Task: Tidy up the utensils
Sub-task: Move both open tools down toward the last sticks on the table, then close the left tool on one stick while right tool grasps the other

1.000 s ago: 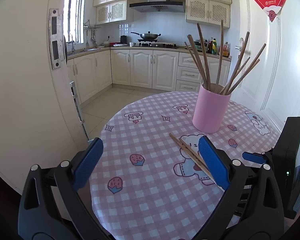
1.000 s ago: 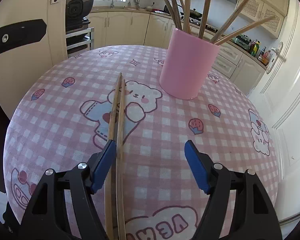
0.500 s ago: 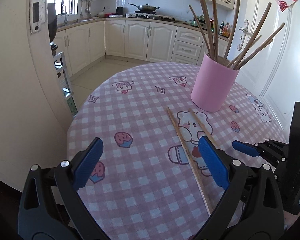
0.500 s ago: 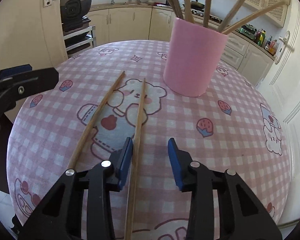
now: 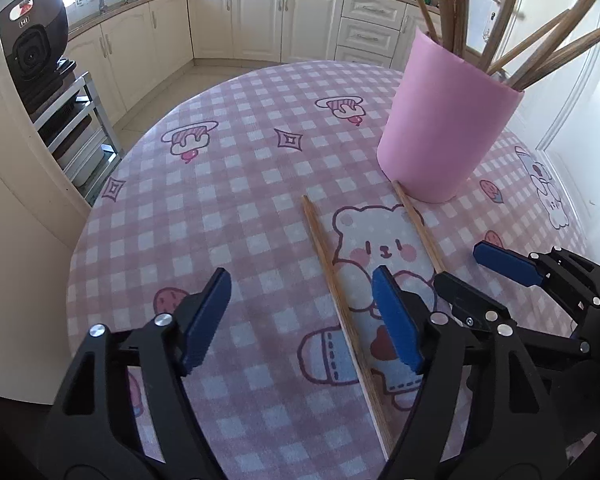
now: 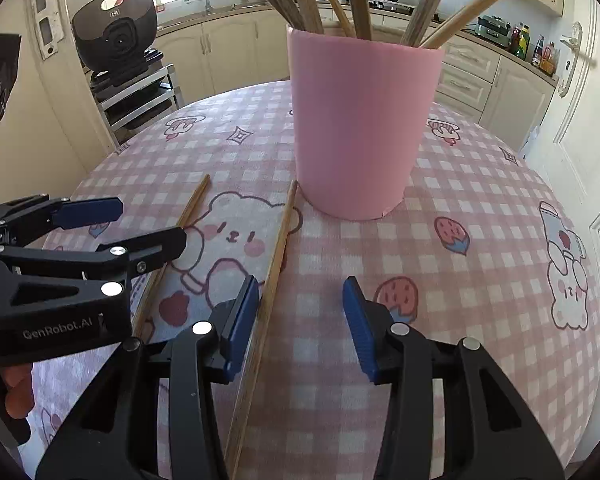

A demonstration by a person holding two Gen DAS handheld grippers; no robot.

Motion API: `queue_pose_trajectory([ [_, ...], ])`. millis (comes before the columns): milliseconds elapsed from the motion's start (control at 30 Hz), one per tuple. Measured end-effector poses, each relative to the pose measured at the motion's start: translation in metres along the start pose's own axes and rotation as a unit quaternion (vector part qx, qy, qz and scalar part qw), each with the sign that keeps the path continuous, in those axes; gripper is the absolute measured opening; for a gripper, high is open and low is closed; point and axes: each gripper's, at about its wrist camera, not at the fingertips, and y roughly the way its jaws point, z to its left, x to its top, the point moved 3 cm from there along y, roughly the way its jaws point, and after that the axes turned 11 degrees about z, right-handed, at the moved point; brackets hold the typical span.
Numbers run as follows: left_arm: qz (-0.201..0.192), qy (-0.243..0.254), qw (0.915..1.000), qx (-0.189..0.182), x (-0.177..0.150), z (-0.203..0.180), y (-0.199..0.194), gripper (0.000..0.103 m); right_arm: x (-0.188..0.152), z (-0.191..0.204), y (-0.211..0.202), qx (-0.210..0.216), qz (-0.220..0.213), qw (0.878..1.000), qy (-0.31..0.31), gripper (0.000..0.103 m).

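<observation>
Both grippers have come in lower and closer to the table since a second ago, and the two loose chopsticks, which lay side by side back then, are now spread apart. Left gripper [image 5: 302,320] is about half open with its jaws closing; one chopstick [image 5: 342,308] lies on the cloth between the pads, nearer the right pad, not pinched as far as I can see. Right gripper [image 6: 302,322] has its jaws opening, a fairly narrow gap, and the other chopstick [image 6: 274,264] runs along just inside its left pad; can't tell if it touches. That stick's far tip ends right at the base of the pink holder cup [image 6: 360,128] at 12 o'clock, which is full of upright chopsticks. Everything sits on the pink checked tablecloth [image 6: 480,208].
</observation>
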Motion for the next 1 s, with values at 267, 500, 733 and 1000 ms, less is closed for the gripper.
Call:
queue_pose_trajectory([
  [267,0.025,0.011,0.9996,0.007,0.011,0.000,0.013,0.037,0.023,0.005,0.012,-0.002,0.016,1.000,-0.010,0.035],
  [500,0.022,0.030,0.9992,0.014,0.017,-0.008,0.015,0.021,0.034,0.008,0.018,0.016,0.021,1.000,-0.004,0.011],
  [733,0.005,0.041,0.9990,-0.018,0.007,-0.016,0.009,0.006,0.028,0.009,0.016,0.040,0.014,0.999,0.005,0.004],
  [1000,-0.032,0.034,0.9976,-0.051,0.001,-0.014,-0.035,0.006,0.012,0.007,-0.028,0.070,-0.033,0.997,0.015,0.004],
])
